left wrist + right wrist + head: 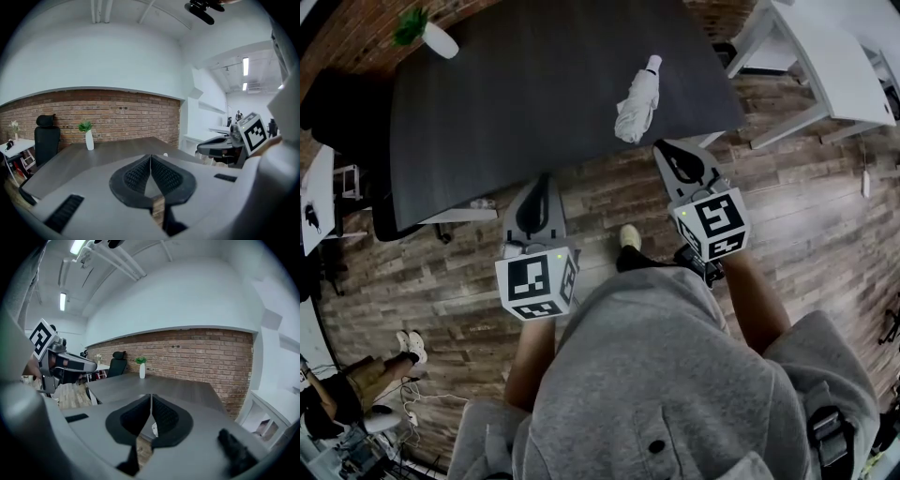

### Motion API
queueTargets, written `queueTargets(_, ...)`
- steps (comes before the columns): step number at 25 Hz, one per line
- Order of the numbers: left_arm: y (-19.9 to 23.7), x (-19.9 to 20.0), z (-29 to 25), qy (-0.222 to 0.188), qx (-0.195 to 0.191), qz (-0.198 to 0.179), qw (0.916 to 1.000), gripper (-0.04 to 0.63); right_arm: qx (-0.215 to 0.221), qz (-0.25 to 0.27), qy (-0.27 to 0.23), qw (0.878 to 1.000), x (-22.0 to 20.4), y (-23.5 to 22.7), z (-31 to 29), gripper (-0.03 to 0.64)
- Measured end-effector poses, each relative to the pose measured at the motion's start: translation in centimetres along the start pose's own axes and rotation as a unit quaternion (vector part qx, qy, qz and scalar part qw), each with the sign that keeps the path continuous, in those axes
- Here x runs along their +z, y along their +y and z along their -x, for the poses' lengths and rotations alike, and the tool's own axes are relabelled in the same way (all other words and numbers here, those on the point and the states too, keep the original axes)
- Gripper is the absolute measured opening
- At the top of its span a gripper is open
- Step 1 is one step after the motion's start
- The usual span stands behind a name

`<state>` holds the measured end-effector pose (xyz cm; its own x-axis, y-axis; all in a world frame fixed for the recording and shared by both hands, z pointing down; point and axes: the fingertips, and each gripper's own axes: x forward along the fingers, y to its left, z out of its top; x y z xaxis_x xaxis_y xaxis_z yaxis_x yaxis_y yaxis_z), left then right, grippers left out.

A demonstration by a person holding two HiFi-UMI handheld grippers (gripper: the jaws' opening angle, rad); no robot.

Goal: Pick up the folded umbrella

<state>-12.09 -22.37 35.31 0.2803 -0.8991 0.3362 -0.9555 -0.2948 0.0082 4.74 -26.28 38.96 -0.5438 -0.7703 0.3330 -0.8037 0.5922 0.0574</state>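
Observation:
The folded white umbrella lies on the dark table, near its front right corner. My right gripper hovers just short of the table edge, below the umbrella, with its jaws shut and empty. A white scrap of the umbrella shows through the gap behind the right gripper's tips. My left gripper is at the table's front edge, left of the umbrella, also shut and empty. In the left gripper view, the tips of my left gripper meet, and the umbrella is a small white speck beyond them.
A white vase with a green plant stands at the table's far left. A black chair is beyond the left end. White desks stand to the right. Another person's feet rest on the wooden floor at lower left.

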Motion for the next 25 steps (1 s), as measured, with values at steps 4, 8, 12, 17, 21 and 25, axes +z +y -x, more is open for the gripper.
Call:
queueTargets(4,-0.5,0.4,-2.3,0.007,-0.003,0.005,1.0,0.014,-0.004,-0.015,0.003,1.0,-0.3,-2.1,-0.8,0.025)
queueTargets(8,-1.2,0.9,-4.3,0.012,-0.003,0.002,0.9999,0.014,-0.01,-0.039,0.004,0.999,-0.6,-4.4,-1.5,0.025)
queueTargets(12,-1.3,1.1,-5.6,0.02,0.002,0.001,0.9998,0.014,-0.014,-0.063,0.003,0.998,-1.0,-6.1,-2.1,0.025)
queueTargets(17,-1.8,1.2,-6.9,0.026,0.0,-0.004,0.9997,0.014,-0.016,-0.089,0.004,0.996,-1.9,-7.1,-2.6,0.025)
queueTargets(21,-1.6,1.3,-7.3,0.029,-0.001,-0.004,0.9996,0.014,-0.019,-0.103,0.006,0.994,-2.2,-7.3,-2.9,0.025)
queueTargets(25,-1.2,1.6,-8.1,0.032,-0.008,-0.007,0.9994,0.014,-0.027,-0.123,0.007,0.992,-2.3,-7.4,-3.5,0.025)
